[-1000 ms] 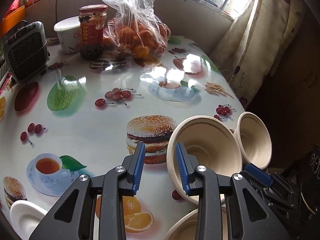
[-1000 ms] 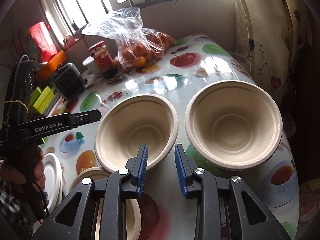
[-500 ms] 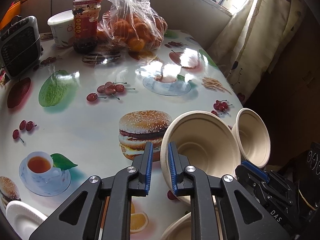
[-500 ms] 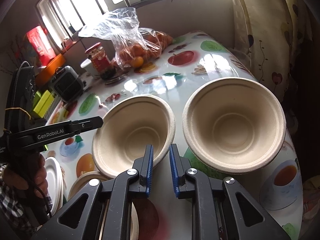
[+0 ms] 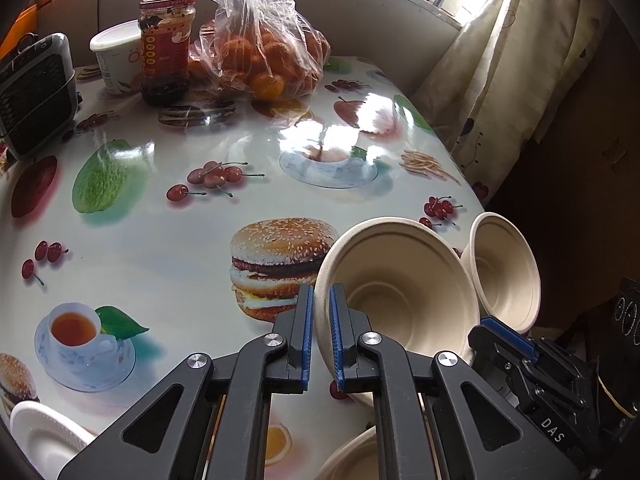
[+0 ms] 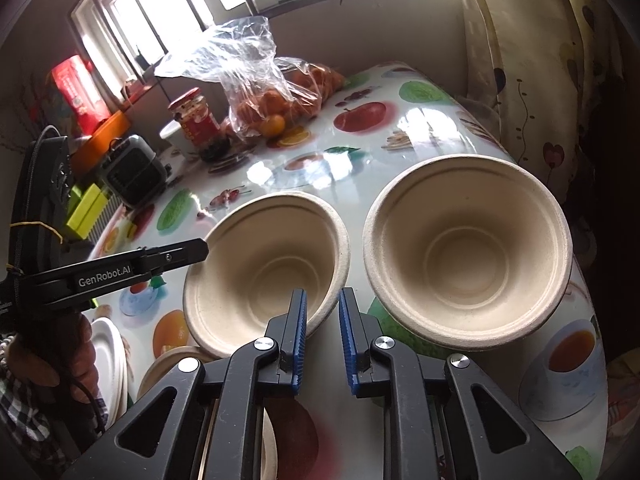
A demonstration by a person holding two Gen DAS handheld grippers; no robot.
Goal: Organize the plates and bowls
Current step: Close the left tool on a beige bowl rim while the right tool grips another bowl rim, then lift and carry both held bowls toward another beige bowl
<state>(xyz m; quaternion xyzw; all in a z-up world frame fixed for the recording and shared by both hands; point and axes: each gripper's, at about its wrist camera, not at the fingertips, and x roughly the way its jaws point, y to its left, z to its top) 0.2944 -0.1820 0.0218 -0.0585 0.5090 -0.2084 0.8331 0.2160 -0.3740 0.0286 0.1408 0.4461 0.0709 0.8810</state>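
Note:
Two beige pulp bowls are in view. My left gripper (image 5: 319,334) is shut on the left rim of the nearer bowl (image 5: 396,288) and holds it tilted above the table. The same bowl (image 6: 268,268) shows left of centre in the right wrist view, with the left gripper's fingers (image 6: 176,254) at its rim. The second bowl (image 6: 468,248) stands on the table at the right edge; it also shows in the left wrist view (image 5: 504,272). My right gripper (image 6: 323,334) sits low in front of both bowls, jaws narrowly apart with nothing between them.
White plates (image 6: 112,364) are stacked at the left, and more beige dishes (image 6: 168,364) lie under the held bowl. At the back stand a bag of oranges (image 5: 260,52), a red-lidded jar (image 5: 166,48), a white tub (image 5: 114,56) and a small heater (image 5: 34,92). A curtain (image 5: 500,80) hangs right.
My left gripper closed on the near bowl's rim and tilted it up. My right gripper's jaws narrowed, then widened slightly, still empty.

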